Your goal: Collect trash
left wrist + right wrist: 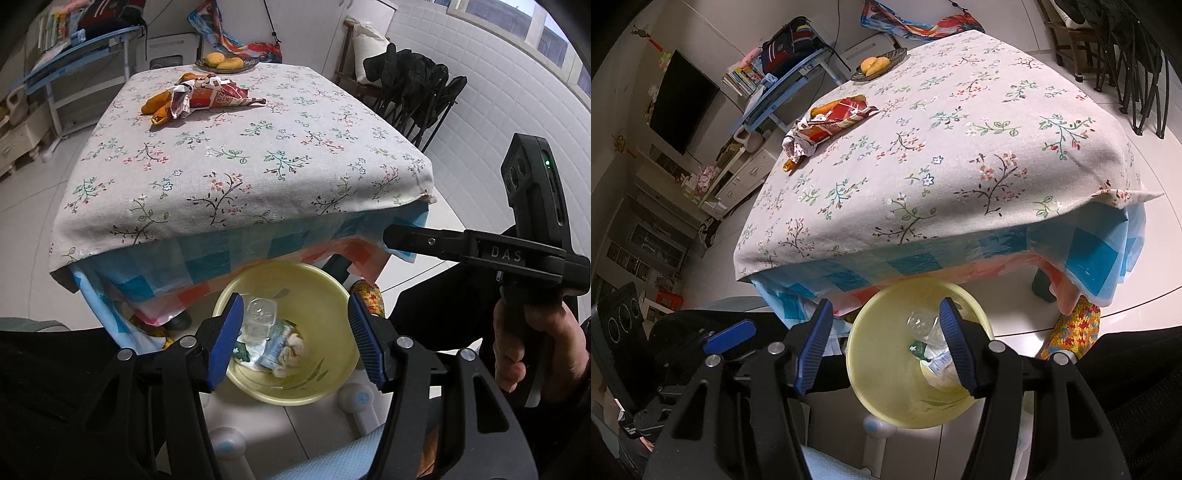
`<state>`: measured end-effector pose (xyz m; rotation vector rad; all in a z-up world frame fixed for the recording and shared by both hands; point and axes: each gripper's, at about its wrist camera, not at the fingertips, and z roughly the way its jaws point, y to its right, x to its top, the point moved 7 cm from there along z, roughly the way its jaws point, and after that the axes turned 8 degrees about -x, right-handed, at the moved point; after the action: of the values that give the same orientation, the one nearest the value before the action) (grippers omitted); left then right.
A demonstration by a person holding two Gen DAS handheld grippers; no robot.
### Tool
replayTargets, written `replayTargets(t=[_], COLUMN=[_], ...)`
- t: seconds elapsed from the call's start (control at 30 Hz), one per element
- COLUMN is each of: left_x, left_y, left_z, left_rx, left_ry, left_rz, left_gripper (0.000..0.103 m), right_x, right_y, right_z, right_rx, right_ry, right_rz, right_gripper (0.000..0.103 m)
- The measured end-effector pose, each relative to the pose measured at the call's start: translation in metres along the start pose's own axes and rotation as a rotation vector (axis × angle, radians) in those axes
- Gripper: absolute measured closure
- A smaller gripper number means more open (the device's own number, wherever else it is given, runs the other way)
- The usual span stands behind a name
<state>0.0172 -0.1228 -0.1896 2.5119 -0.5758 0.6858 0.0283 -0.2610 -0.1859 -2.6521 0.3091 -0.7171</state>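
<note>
Both grippers hang over a yellow bin standing on the floor just in front of the table's near edge; the left gripper has its blue pads apart with nothing between them, and the right gripper likewise stands apart and empty. The bin already holds a clear plastic cup, small wrappers and crumpled tissue. More trash, a pile of snack wrappers, lies far back on the flowered tablecloth, well apart from both grippers.

home living room (television, tablecloth)
</note>
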Motion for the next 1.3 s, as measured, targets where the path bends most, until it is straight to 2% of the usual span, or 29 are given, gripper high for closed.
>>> replayTargets(t=[0.33, 0.8, 1.3], left_x=[0.0001, 0.0019, 0.0041], left_y=[0.0000, -0.0006, -0.0036], left_z=[0.0006, -0.0016, -0.0048], left_rx=[0.024, 0.072, 0.114], left_ry=[0.002, 0.020, 0.046], left_rz=[0.012, 0.028, 0.032], left_gripper=[0.041, 0.023, 0.015], right_x=[-0.0005, -0.0007, 0.0021], right_y=[0.0001, -0.0017, -0.0060], right_z=[0.0003, 0.0014, 0.0000], right_rx=[0.000, -0.001, 0.002], right_ry=[-0.001, 0.000, 0.010], right_rz=[-0.004, -0.007, -0.010], right_gripper=[0.043, 0.038, 0.031])
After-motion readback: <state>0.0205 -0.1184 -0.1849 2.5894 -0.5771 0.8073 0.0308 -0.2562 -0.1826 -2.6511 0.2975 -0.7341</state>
